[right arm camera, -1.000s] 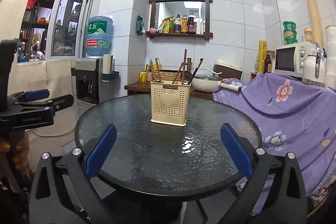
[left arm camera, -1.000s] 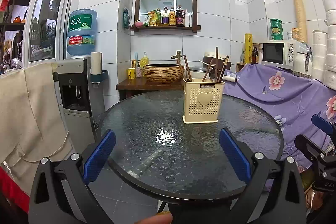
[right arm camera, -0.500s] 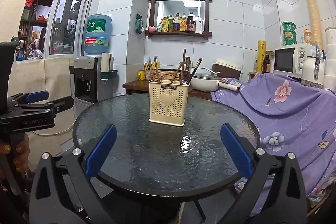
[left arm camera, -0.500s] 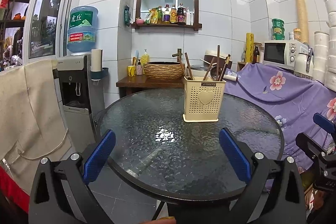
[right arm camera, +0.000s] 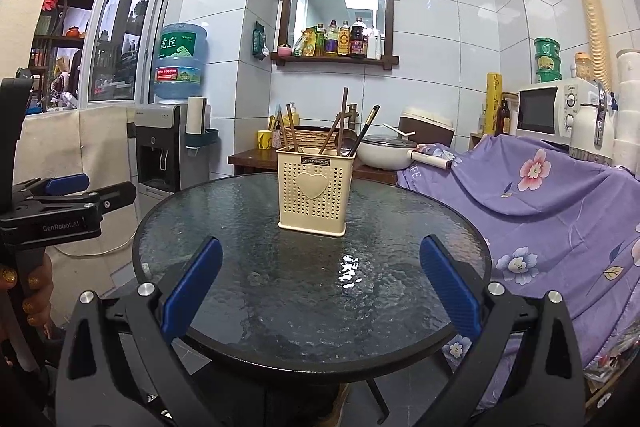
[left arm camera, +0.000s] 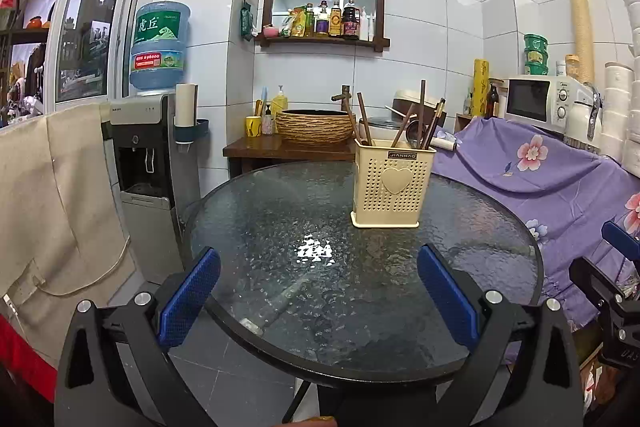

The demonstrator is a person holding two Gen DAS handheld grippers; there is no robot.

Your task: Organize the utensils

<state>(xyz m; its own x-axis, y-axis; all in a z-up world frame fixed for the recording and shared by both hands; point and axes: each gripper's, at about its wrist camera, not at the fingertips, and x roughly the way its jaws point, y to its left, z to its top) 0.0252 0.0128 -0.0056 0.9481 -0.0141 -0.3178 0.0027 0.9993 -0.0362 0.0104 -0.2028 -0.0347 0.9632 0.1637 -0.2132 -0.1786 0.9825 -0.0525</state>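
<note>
Both grippers backed off; holder (left arm camera: 393, 183) upright.

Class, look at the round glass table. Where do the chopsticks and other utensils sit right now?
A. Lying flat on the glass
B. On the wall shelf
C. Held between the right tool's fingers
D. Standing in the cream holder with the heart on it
D: the utensils stand upright inside the cream holder on the table, and both tools are open and empty.

We view the scene from two wrist cameras held side by side at the near edge of the round glass table (left arm camera: 248, 227), both facing the tiled back wall and sharing the cream utensil holder (right arm camera: 313, 193) from slightly offset angles.
</note>
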